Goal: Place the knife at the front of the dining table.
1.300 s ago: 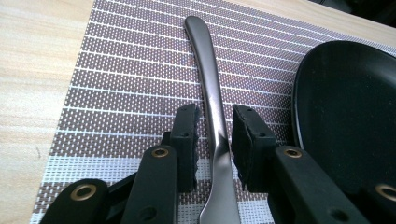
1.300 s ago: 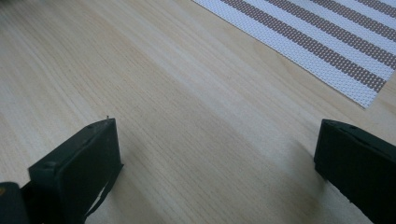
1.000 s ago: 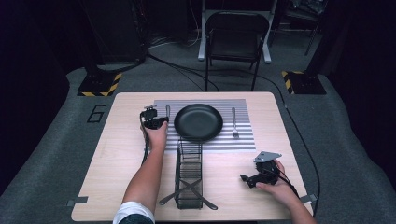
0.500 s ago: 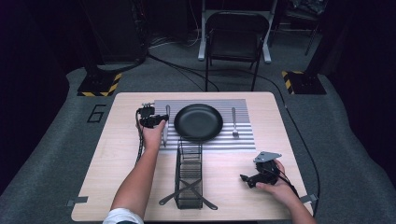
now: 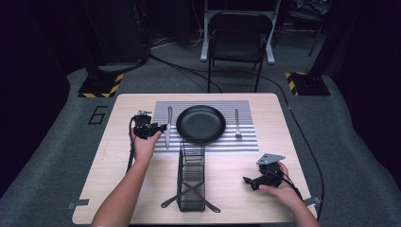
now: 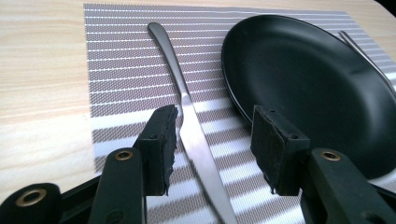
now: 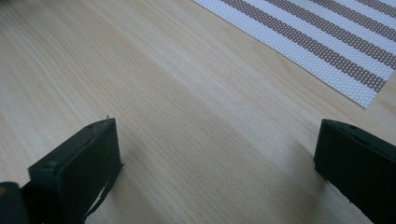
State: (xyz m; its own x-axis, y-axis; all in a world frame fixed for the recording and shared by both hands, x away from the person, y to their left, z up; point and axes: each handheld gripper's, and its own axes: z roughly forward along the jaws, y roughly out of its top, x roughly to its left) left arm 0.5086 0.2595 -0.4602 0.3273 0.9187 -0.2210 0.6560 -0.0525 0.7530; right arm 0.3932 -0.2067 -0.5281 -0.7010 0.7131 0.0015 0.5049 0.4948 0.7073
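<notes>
Steel knife flat on mat, left of plate; left gripper just opened, straddling it; right gripper open. Possible snag while withdrawing, skewing blade.

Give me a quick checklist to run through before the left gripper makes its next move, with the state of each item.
1. Knife lies flat on the placemat, left of the plate: ok.
2. Left gripper let go of the knife: ok; its jaws have just been opening, and the knife lies between them with gaps on both sides.
3. Knife clear of the plate rim: ok, a strip of mat shows between them.
4. Fork in place on the mat, right of the plate: ok.
5. Right gripper out of the way: ok, open over bare table.
6. Caddy empty: cannot tell.
</notes>
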